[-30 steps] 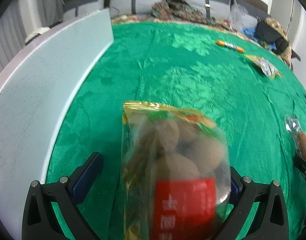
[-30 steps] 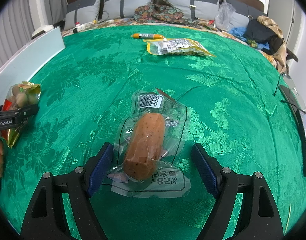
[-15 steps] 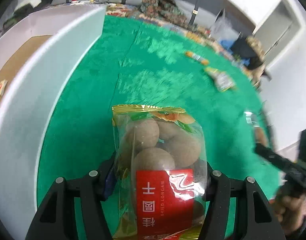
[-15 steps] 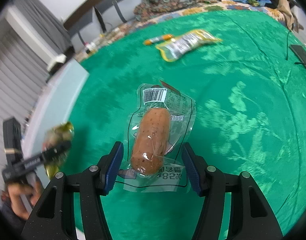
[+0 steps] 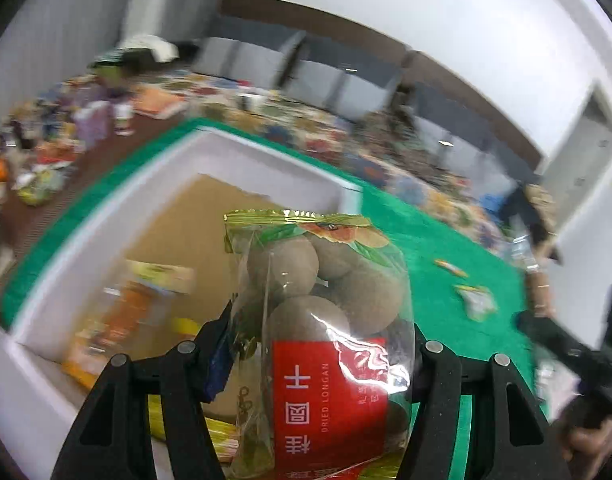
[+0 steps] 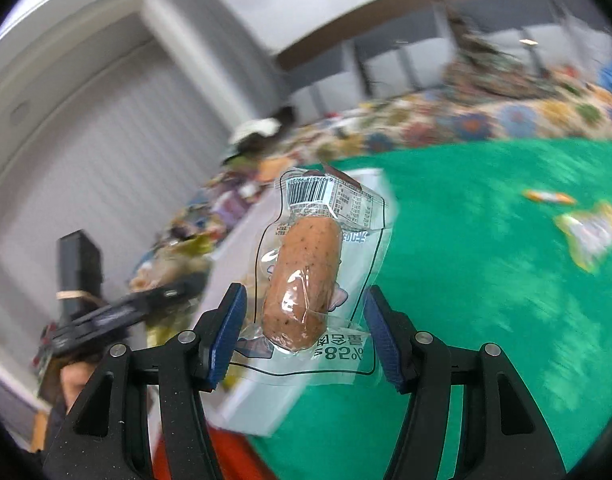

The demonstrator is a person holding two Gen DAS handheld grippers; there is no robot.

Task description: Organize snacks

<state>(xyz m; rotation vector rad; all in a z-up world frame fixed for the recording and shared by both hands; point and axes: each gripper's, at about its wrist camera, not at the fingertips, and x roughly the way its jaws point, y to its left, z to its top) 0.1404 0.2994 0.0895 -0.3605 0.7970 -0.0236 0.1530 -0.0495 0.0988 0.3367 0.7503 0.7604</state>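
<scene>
Your left gripper (image 5: 322, 344) clenched on the dried longan bag (image 5: 326, 320), held above the white box (image 5: 265, 152) at the green table's (image 5: 446, 248) left edge, your right gripper (image 6: 303, 328) clamping the sausage pack (image 6: 306, 272), raised off the table.

Dried longan bag (image 5: 326, 344), clear with a red label and gold top seal, stands upright, pinched between the left tongs (image 5: 320, 352). Sausage pack (image 6: 306, 276), clear wrap with the barcode end up, sits upright between the right tongs (image 6: 303, 340), its plastic edges caught.
</scene>
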